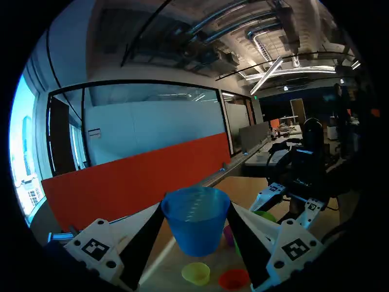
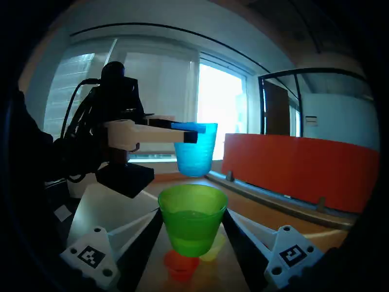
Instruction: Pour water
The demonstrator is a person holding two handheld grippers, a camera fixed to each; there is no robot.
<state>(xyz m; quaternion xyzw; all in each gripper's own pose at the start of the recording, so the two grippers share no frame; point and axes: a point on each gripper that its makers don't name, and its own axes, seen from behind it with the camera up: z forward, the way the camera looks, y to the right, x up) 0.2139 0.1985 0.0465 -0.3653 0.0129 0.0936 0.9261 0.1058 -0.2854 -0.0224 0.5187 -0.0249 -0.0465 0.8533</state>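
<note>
Cups counted: five. One blue translucent plastic cup [image 1: 196, 228], one green translucent plastic cup [image 2: 193, 228], one small yellow cup [image 1: 196, 272], one small orange cup [image 1: 234, 279] and one small purple cup [image 1: 228, 235], partly hidden. Grippers counted: two.

Left gripper [image 1: 195, 208]: both black fingers press the sides of the blue cup, which is upright and held clear of the table. In the right gripper view this gripper reaches in level from the left. The blue cup sits above and beyond the green one, apart from it.

Right gripper [image 2: 192, 214]: both fingers pinch the green cup, which is upright and raised over the wooden tabletop [image 2: 255, 211]. The yellow and orange cups stand on the table beneath, side by side.

The right gripper view shows liquid in the green cup to about mid-height. The left gripper view shows the purple cup just right of the blue cup's base. Whether the blue cup holds water cannot be told
</note>
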